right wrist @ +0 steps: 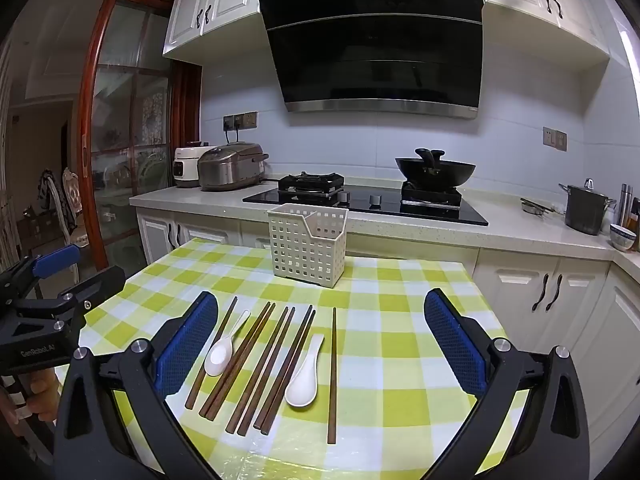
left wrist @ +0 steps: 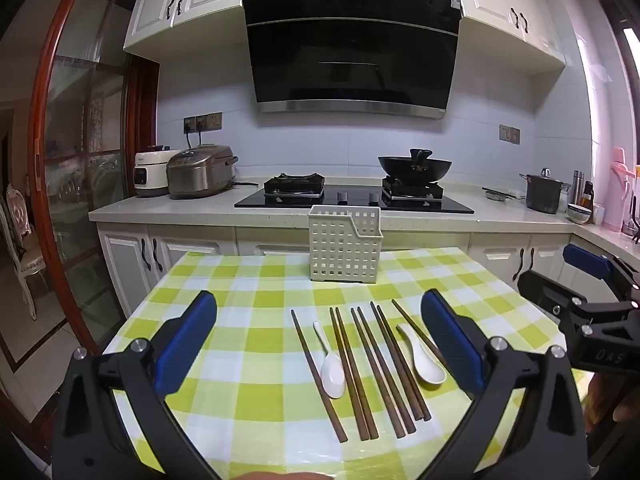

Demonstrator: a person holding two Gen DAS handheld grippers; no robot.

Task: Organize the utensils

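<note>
So basically nothing's sorted yet. My left tongs (left wrist: 320,344) and right tongs (right wrist: 320,344) are both spread wide and holding nothing, just hovering over the near edge of the tabletop (left wrist: 224,364).

All the utensils are lying flat on the checkered cloth: eight brown chopsticks (left wrist: 362,372) fanned out side by side, with two white spoons (left wrist: 331,368) tucked in among them, one toward the left of the row and the other (right wrist: 304,380) toward the right.

The white slotted holder (left wrist: 344,250) stands upright at the far end of the tabletop, well apart from the row, and from here I can't see anything poking out of it. So by my reckoning the whole job's still ahead: every chopstick and both spoons need moving into that holder.
</note>
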